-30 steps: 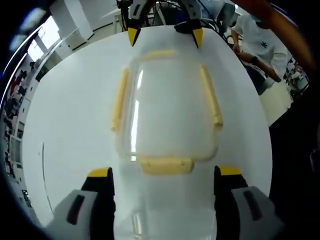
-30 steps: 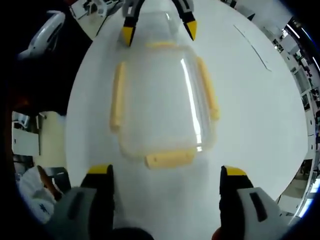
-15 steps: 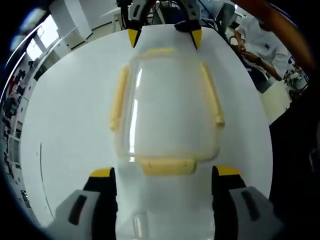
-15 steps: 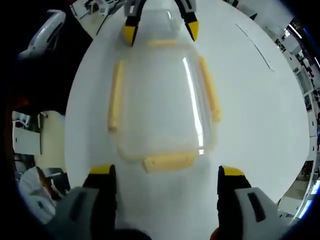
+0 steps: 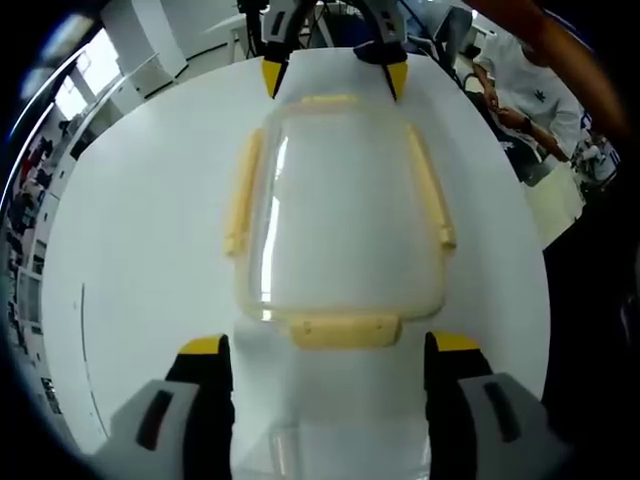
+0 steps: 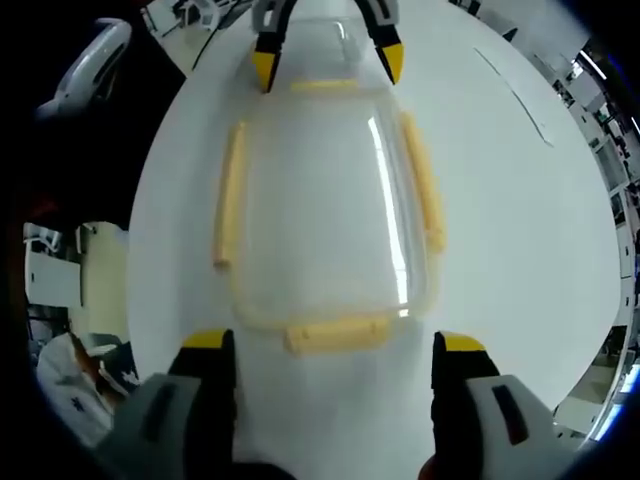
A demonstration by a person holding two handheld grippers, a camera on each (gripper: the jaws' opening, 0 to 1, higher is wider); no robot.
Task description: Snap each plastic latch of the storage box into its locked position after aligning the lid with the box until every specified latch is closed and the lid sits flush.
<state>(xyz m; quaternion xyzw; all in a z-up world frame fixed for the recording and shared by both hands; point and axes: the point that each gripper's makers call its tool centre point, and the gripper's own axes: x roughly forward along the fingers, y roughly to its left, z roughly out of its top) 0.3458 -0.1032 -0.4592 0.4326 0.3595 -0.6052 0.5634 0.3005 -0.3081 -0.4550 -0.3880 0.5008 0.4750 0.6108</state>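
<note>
The clear, rigid plastic storage box (image 5: 340, 225) sat mid-frame; probably light and slippery. Both the left gripper (image 5: 325, 350) and right gripper (image 6: 330, 345) gaped empty astride pale-yellow end latches (image 5: 343, 331), the likely pressing points.

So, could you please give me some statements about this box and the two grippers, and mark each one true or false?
1. The storage box has a clear lid. True.
2. The latches are blue. False: they are pale yellow.
3. The left gripper is shut on a latch. False: its jaws stand wide open, with the near latch between them.
4. The right gripper is open. True.
5. The box rests on a white table. True.
</note>
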